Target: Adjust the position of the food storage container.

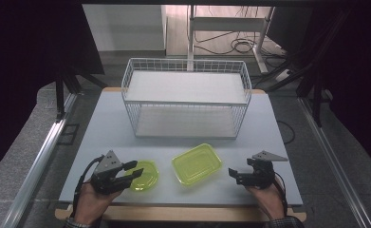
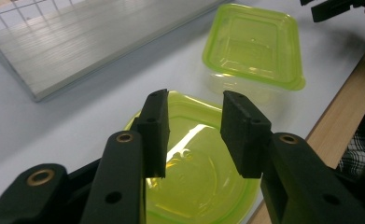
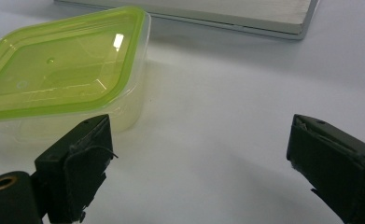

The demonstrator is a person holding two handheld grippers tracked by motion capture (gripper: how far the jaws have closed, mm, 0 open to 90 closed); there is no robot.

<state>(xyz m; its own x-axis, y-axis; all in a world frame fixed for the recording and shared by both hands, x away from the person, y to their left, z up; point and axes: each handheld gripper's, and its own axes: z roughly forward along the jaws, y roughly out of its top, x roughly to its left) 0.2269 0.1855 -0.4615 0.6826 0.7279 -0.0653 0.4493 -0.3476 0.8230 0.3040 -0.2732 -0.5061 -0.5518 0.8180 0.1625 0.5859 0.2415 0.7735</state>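
Observation:
A round yellow-green container [image 1: 144, 176] lies near the table's front left. My left gripper [image 1: 138, 168] hovers over its left rim, jaws open. In the left gripper view, the left gripper [image 2: 194, 107] straddles the round container [image 2: 199, 182] without touching it. A rectangular clear tub with a yellow-green lid [image 1: 197, 164] sits at front centre, and shows as the lidded tub [image 2: 255, 44] and lidded tub [image 3: 63, 70] in the gripper views. My right gripper [image 1: 234, 175] rests to its right, open wide and empty; in its own view the right gripper [image 3: 201, 135] points past the tub's corner.
A white wire basket [image 1: 185, 97] with a pale shelf inside stands at the back centre of the grey table [image 1: 107, 133]. Its base edge [image 3: 194, 14] lies beyond the tub. The table's wooden front edge [image 1: 183, 213] runs close under both hands.

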